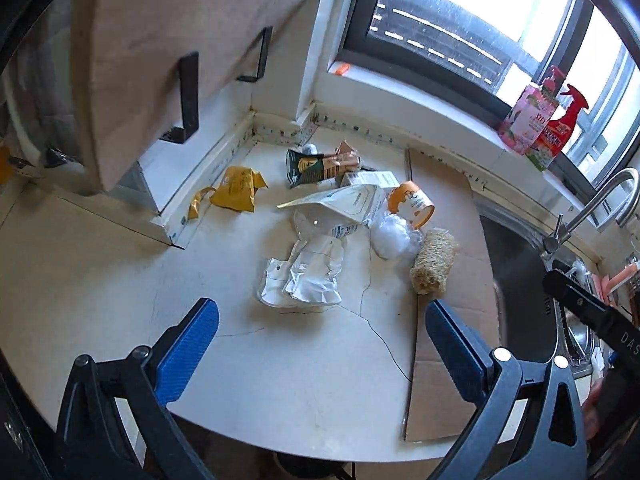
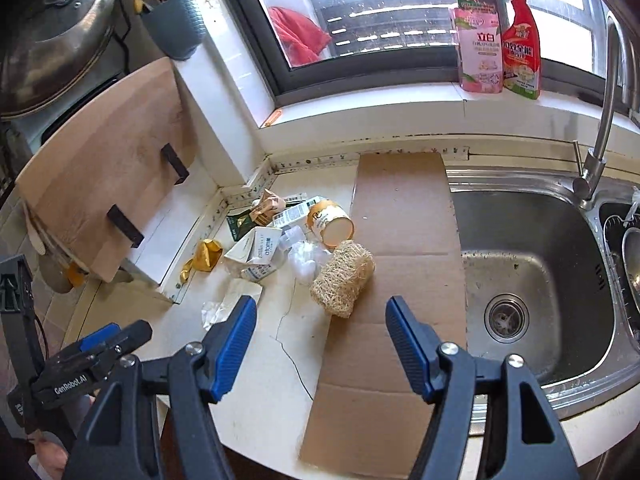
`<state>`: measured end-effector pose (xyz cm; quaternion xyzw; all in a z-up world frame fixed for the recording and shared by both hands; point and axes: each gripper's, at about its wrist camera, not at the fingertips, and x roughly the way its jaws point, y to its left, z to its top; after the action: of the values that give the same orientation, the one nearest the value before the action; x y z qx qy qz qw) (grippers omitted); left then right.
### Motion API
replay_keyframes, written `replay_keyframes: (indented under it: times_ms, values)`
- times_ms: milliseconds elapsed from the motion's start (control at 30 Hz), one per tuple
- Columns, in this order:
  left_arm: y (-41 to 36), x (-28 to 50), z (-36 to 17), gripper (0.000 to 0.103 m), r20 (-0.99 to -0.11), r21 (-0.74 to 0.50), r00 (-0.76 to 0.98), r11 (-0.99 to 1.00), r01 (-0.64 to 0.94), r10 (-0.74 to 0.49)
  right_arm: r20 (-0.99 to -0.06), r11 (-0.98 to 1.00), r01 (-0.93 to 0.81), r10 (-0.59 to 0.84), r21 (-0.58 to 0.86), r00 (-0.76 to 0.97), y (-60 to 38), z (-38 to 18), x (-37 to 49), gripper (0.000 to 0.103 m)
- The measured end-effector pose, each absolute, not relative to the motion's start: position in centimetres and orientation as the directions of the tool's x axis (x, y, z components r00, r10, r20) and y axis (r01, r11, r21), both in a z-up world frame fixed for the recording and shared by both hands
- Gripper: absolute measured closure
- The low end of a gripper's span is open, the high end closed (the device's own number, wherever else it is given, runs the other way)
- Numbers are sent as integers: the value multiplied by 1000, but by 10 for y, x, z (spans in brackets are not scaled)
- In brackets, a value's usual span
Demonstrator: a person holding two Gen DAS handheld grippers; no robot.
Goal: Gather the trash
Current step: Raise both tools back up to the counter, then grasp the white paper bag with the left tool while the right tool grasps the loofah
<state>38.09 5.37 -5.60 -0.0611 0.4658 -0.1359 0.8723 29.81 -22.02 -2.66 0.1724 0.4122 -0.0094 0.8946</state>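
Note:
Trash lies in a pile on the white counter (image 1: 280,380): a yellow wrapper (image 1: 236,190), a dark green packet (image 1: 308,166), a white pouch (image 1: 344,202), crumpled white plastic (image 1: 308,276), a clear bag (image 1: 394,238), an orange-and-white cup (image 1: 414,202) on its side and a loofah (image 1: 434,266). In the right wrist view the loofah (image 2: 342,278) and the cup (image 2: 330,222) lie ahead. My left gripper (image 1: 322,322) is open and empty, short of the crumpled plastic. My right gripper (image 2: 320,314) is open and empty, just before the loofah.
A flat cardboard sheet (image 2: 384,300) lies between the pile and the steel sink (image 2: 532,280) with its tap (image 2: 600,120). A wooden board (image 2: 104,168) leans at the left. Two cleaner bottles (image 2: 500,40) stand on the window sill.

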Motion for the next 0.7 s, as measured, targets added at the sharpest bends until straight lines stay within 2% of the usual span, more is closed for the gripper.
replay_keyframes:
  times_ms: [333, 667, 700]
  values:
    - [34, 461, -145, 1, -895, -214, 341, 948, 236, -288, -827, 874, 342, 111, 345, 551, -226, -102, 379, 36]
    - [25, 490, -177, 1, -924, -182, 285, 949, 259, -255, -869, 866, 385, 104, 318, 484, -217, -144, 405, 36]
    - [23, 493, -180, 1, -927, -175, 281, 950, 260, -248, -872, 865, 389, 105, 318, 479, -217, -146, 407, 40]
